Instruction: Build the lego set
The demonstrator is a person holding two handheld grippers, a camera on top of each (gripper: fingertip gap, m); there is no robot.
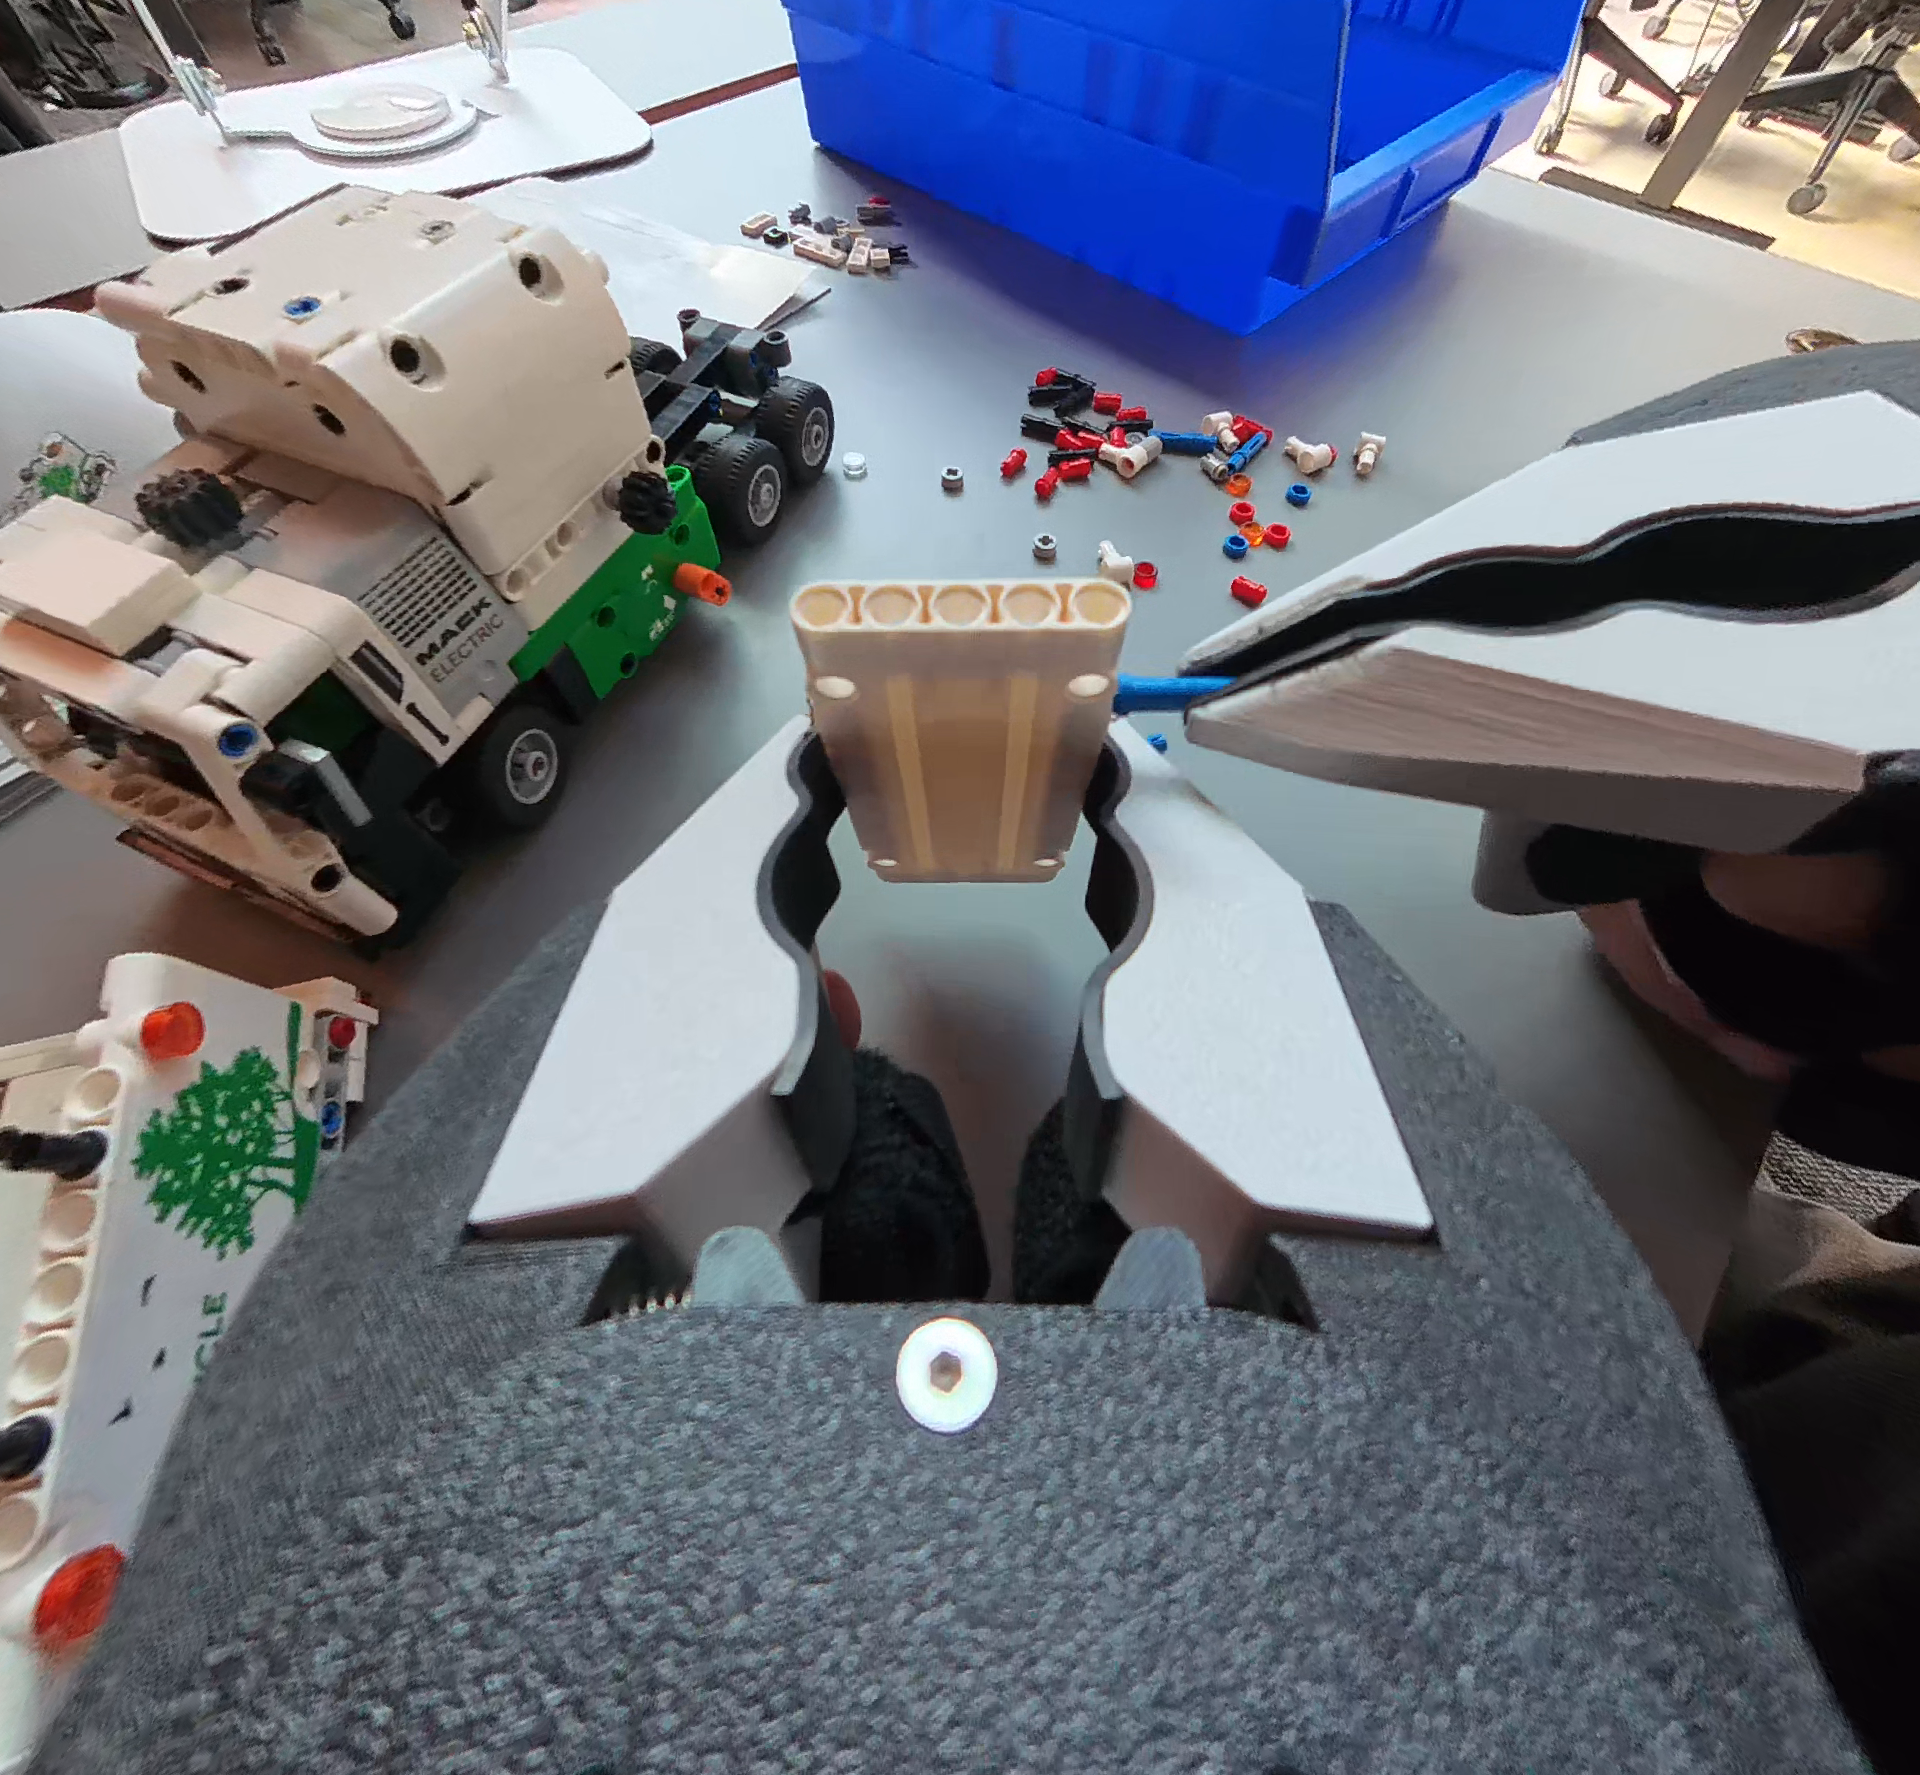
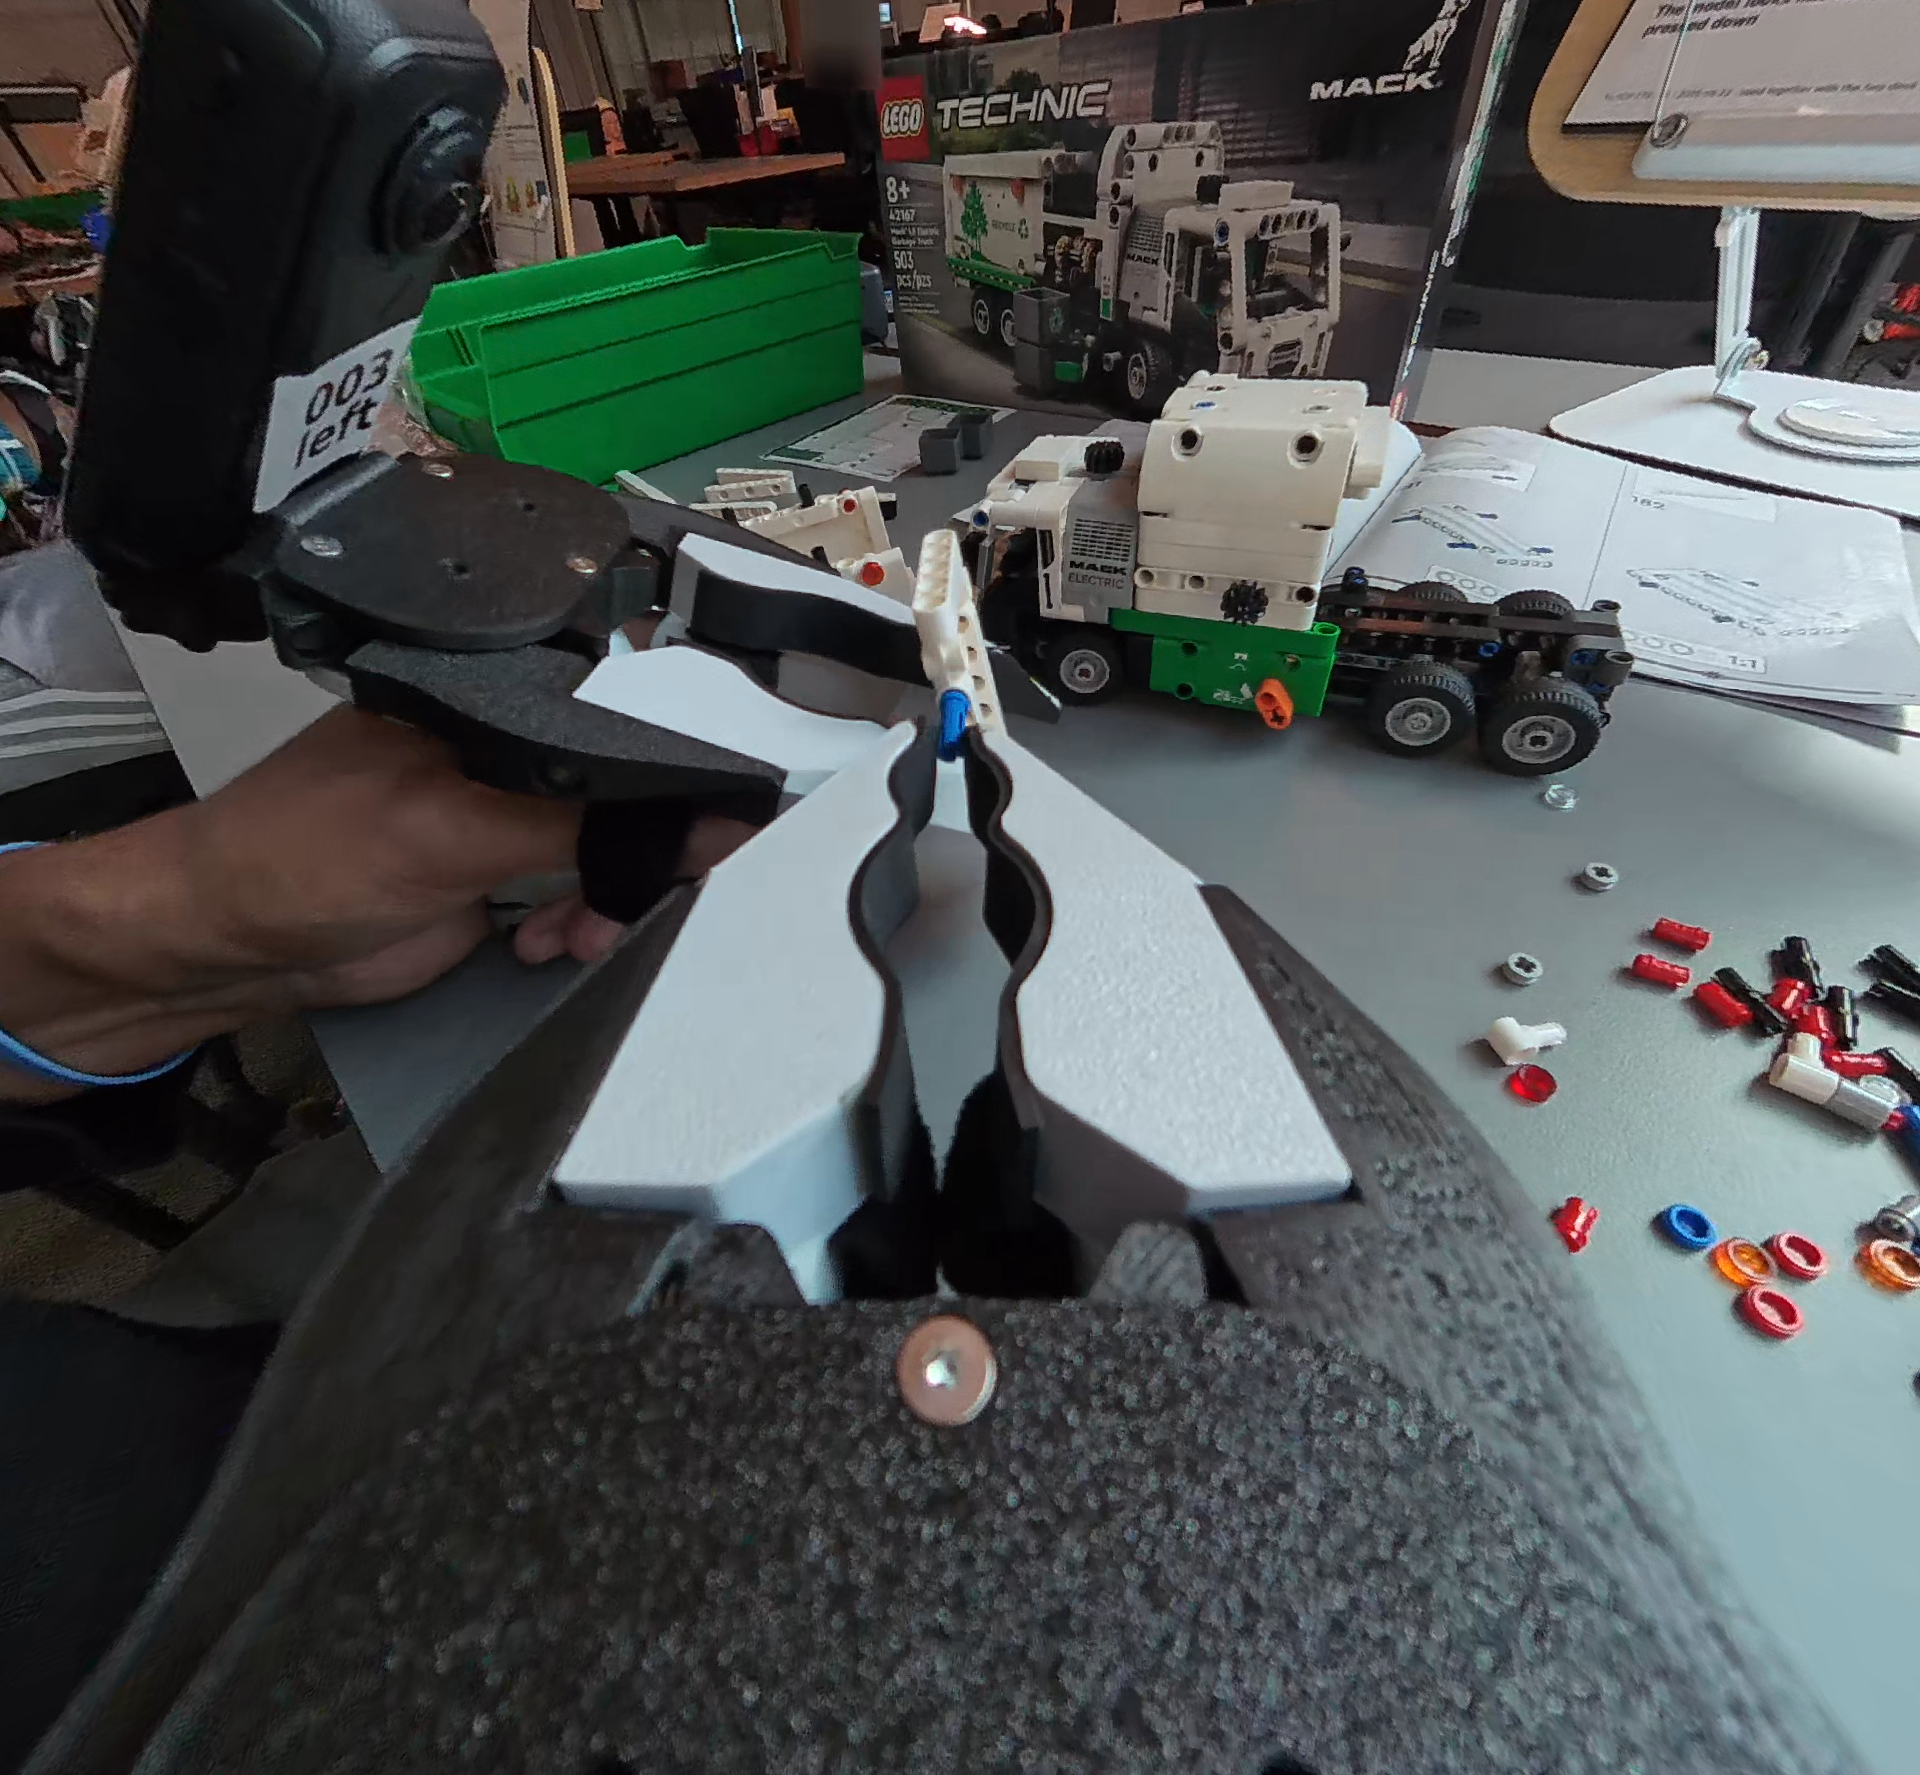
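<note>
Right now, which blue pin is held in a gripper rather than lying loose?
The blue pin pinched by the right gripper, against the white panel; the others lie on the table.

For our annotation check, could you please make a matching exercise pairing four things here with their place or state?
1. white panel
2. blue pin
3. blue bin
4. truck model

A. standing on the table, nothing gripping it
B. pinched in the right tongs
C. gripped by the left tongs
D. on the table beyond the loose pieces

Pairs: 1-C, 2-B, 3-D, 4-A
</note>
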